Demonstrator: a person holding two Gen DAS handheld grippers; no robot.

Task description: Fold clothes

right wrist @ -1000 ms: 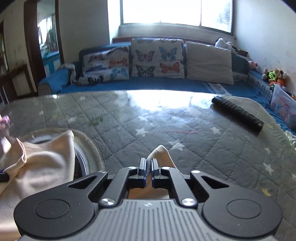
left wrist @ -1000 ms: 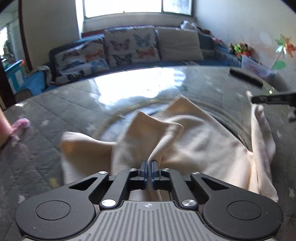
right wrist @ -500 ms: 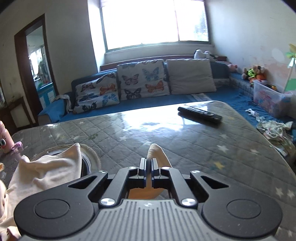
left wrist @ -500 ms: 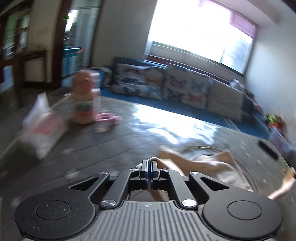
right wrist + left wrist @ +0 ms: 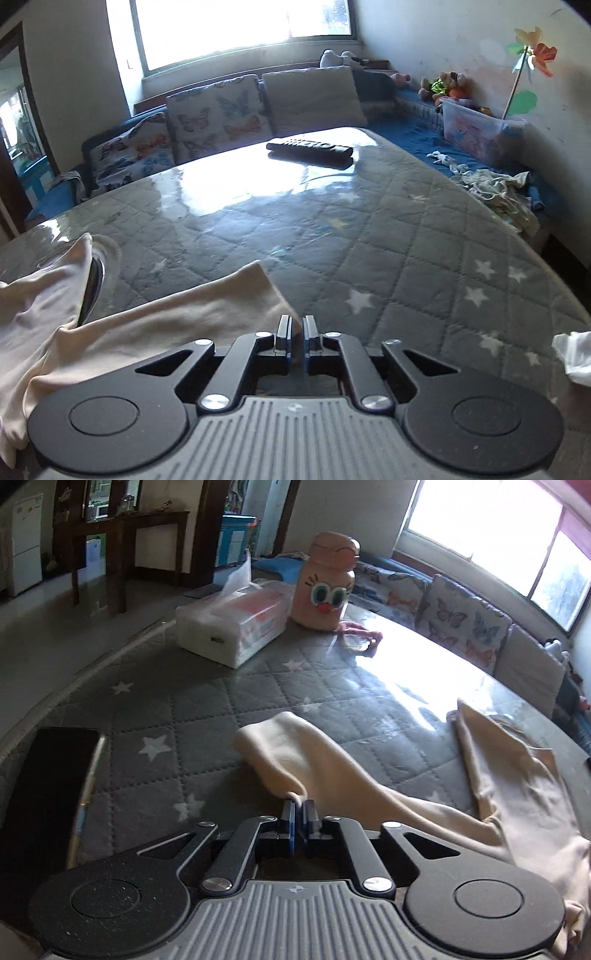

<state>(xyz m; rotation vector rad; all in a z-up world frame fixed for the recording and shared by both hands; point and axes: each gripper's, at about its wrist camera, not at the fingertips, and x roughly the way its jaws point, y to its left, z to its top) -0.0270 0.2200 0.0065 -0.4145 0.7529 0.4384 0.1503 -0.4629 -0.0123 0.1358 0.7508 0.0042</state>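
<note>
A cream garment (image 5: 332,768) lies stretched across the grey quilted table (image 5: 184,709). One sleeve end rises to my left gripper (image 5: 298,805), whose jaws are opening; a small fold of cloth still sits at the fingertips, with a narrow gap showing between the pads. In the right wrist view the garment (image 5: 184,314) lies flat to the left. Its corner reaches my right gripper (image 5: 296,321), whose jaws are also opening, the cloth edge lying against the left fingertip. Neither gripper shows in the other's view.
A dark phone (image 5: 48,782) lies at the table's left edge. A tissue pack (image 5: 236,627) and a pink bottle with a cartoon face (image 5: 325,587) stand further back. A black remote (image 5: 310,147) rests at the far side, and crumpled white paper (image 5: 572,354) near the right edge.
Both grippers have swung apart across the table, drawing the garment out between them. The left view has turned toward the tissue pack. Both pairs of jaws have parted slightly.
</note>
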